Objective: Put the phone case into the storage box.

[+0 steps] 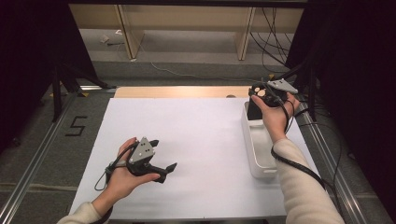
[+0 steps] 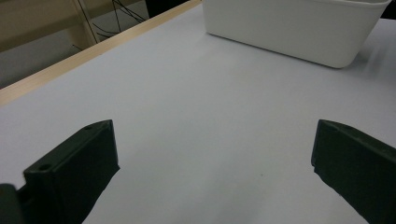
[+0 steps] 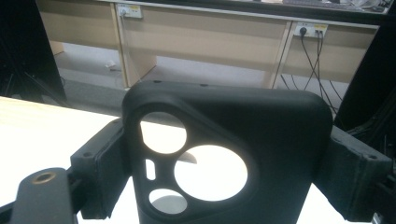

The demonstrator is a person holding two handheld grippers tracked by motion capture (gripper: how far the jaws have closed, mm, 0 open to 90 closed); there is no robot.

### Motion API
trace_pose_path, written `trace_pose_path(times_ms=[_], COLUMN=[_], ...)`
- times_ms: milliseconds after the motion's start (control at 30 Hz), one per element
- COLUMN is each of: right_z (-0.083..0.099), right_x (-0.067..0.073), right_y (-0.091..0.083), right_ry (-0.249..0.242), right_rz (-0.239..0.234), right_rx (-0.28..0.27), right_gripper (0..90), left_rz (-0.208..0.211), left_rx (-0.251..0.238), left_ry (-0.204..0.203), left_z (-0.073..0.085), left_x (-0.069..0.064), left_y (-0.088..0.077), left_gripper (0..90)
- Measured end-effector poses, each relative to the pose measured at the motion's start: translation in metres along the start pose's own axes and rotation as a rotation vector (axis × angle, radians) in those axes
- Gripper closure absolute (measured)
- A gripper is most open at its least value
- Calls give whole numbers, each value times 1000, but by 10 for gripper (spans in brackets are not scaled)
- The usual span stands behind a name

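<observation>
**Phone case lifted over the bin, not yet set down**

The right gripper [image 1: 261, 95] had its jaws closed on a black phone case [image 3: 224, 154], one pad pressing on each long side of it. The case stood upright between them, and through its round camera holes the white table was visible. In the high view the case [image 1: 256, 100] hung over the far end of the white bin [image 1: 254, 154], which stood along the right edge of the white table sheet [image 1: 187, 140]. I could not tell if the case touched the bin's rim.

The left gripper [image 1: 163, 156] rested low over the sheet, near the front and well apart from the bin. Its jaws stood wide open with nothing between them.

In my judgement, the pick was done and the work was about halfway. The carrying and the placing of the case were left, and the left hand had no part yet.
</observation>
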State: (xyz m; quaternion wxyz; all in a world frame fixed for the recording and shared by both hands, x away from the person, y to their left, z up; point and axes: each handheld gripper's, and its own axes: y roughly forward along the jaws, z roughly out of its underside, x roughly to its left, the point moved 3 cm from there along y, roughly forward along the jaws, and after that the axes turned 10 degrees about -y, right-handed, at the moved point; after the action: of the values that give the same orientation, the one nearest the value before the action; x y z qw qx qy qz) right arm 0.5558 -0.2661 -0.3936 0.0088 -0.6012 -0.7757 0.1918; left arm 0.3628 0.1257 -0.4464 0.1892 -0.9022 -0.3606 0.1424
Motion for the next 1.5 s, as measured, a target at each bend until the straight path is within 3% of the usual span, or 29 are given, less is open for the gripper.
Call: trace_pose_path(times_ms=[1500], right_z=[9], right_x=[4], right_y=[16], right_ry=[-23], right_rz=[-3], right_rx=[38], right_gripper=[153], left_rz=[0], left_rx=[1], left_ry=[2], left_z=[0], left_x=[0], left_y=[1], left_gripper=[0])
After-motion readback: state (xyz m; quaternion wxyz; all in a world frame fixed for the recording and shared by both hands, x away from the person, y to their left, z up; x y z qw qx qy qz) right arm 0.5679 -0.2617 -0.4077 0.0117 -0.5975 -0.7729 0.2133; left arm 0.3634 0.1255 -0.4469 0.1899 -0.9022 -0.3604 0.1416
